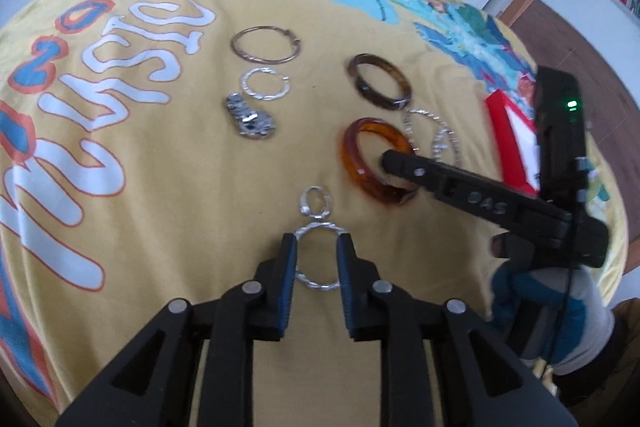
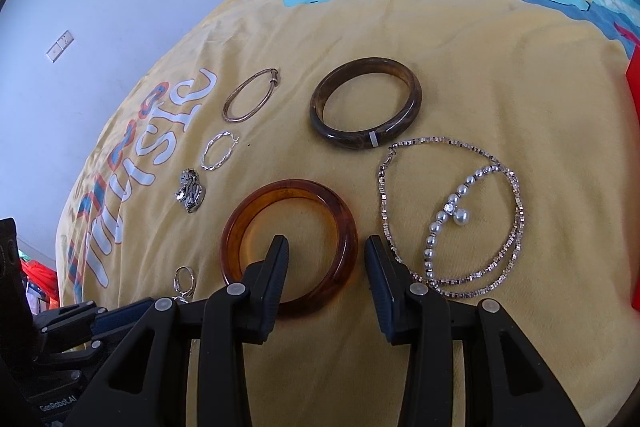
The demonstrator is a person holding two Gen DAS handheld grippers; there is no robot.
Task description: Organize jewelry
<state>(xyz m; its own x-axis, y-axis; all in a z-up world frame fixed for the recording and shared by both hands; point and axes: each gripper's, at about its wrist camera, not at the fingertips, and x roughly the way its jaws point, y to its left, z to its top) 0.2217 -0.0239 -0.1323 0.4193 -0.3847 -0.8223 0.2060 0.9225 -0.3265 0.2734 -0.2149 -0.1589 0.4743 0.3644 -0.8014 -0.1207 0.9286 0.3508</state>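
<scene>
Jewelry lies on a yellow printed cloth (image 1: 168,163). My left gripper (image 1: 317,243) is open, its fingers on either side of a silver twisted hoop (image 1: 318,255) that lies on the cloth. A small silver ring (image 1: 315,202) lies just beyond it. My right gripper (image 2: 327,247) is open, with one finger inside an amber bangle (image 2: 290,247) and the other outside its rim; the bangle also shows in the left wrist view (image 1: 376,161). A dark brown bangle (image 2: 366,103), a silver chain (image 2: 452,211) and a pearl bracelet (image 2: 452,211) lie nearby.
A thin copper hoop (image 1: 266,45), a silver hoop (image 1: 265,83) and a silver brooch (image 1: 250,117) lie at the far left. A red box (image 1: 510,143) stands at the right edge of the cloth. White wardrobes and a wall stand behind.
</scene>
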